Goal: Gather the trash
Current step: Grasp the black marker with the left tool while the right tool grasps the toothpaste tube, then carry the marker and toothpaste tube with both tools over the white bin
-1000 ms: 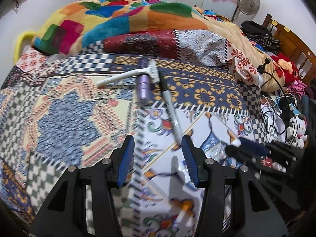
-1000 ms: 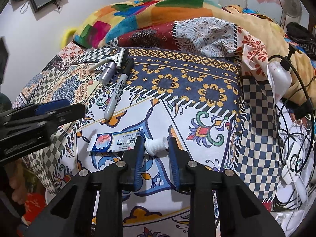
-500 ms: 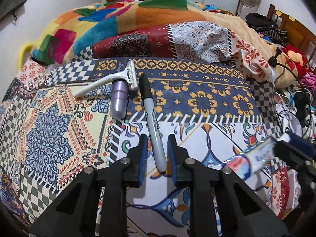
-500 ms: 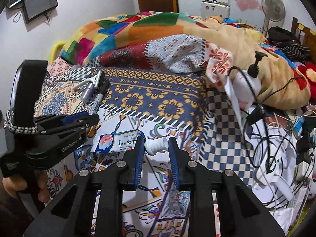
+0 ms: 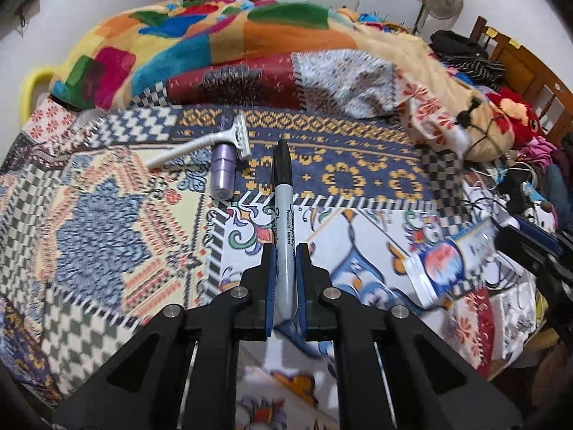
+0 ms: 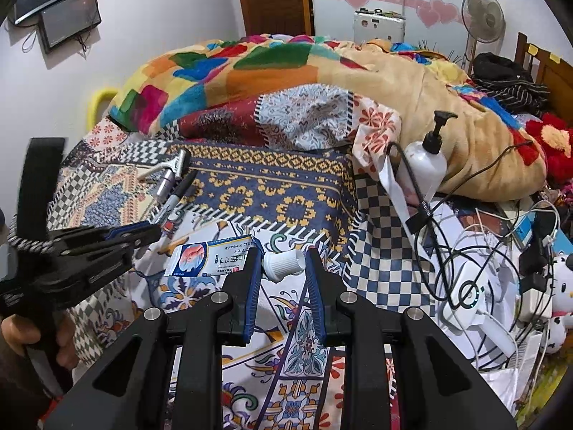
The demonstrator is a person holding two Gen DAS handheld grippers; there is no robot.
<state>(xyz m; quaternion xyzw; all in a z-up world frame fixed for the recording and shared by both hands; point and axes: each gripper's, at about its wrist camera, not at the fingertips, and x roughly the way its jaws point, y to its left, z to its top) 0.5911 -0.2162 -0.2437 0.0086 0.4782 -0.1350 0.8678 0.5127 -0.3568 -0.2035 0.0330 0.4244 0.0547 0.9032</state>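
Observation:
A grey marker with a black cap (image 5: 284, 211) sticks forward from my left gripper (image 5: 285, 251). The jaws are closing the last bit, with the pads pressing on its barrel. The right wrist view shows that gripper (image 6: 143, 233) low at the left, a hand around its handle. My right gripper (image 6: 281, 261) is shut on the neck of a blue-and-white toothpaste tube (image 6: 211, 259), by its white cap (image 6: 284, 264), and holds it above the quilt. A white razor (image 5: 215, 139) and a purple cylinder (image 5: 224, 172) lie on the patterned quilt (image 5: 107, 236) beyond the marker.
A colourful blanket (image 6: 250, 68) is heaped at the back of the bed. To the right, a pump bottle (image 6: 426, 165) leans on the bedding, with tangled cables and chargers (image 6: 465, 286) and plush toys (image 6: 551, 143). A fan (image 6: 483, 10) stands behind.
My left gripper moved over the marker and closed on its barrel. My right gripper rose with the toothpaste tube in it, and the quilt dropped away beneath.

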